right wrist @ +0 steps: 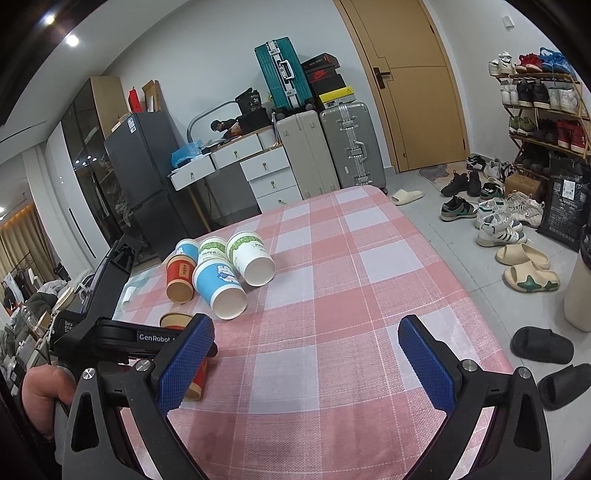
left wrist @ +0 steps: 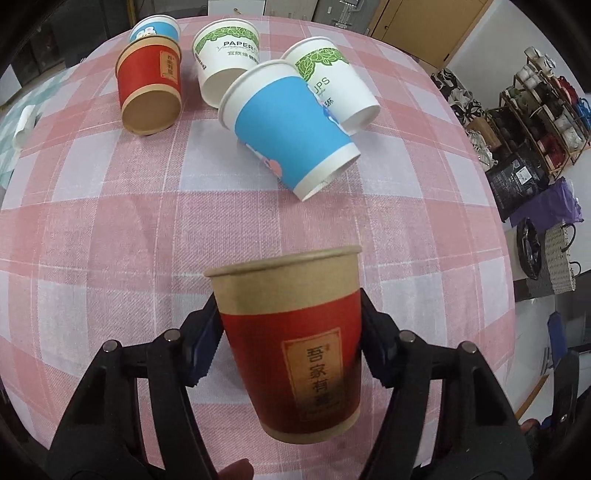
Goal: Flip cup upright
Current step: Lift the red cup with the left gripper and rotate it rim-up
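Observation:
My left gripper [left wrist: 290, 325] is shut on a red and tan paper cup [left wrist: 295, 343], held upright with its rim up, above the pink checked tablecloth [left wrist: 110, 229]. In the right wrist view the same cup [right wrist: 175, 322] shows mostly hidden behind the left gripper [right wrist: 192, 347] and my own finger. My right gripper [right wrist: 306, 365] is open and empty over the near part of the table. Several other cups lie on their sides at the far end: a blue one [left wrist: 291, 129], a red one [left wrist: 149, 88], two white ones with green leaves [left wrist: 227, 61] [left wrist: 332, 81].
A second blue cup [left wrist: 157, 29] lies behind the red one. The table's right edge [right wrist: 436, 243] drops to a floor with shoes and slippers [right wrist: 524, 266]. Suitcases [right wrist: 332, 147] and drawers stand beyond the far edge.

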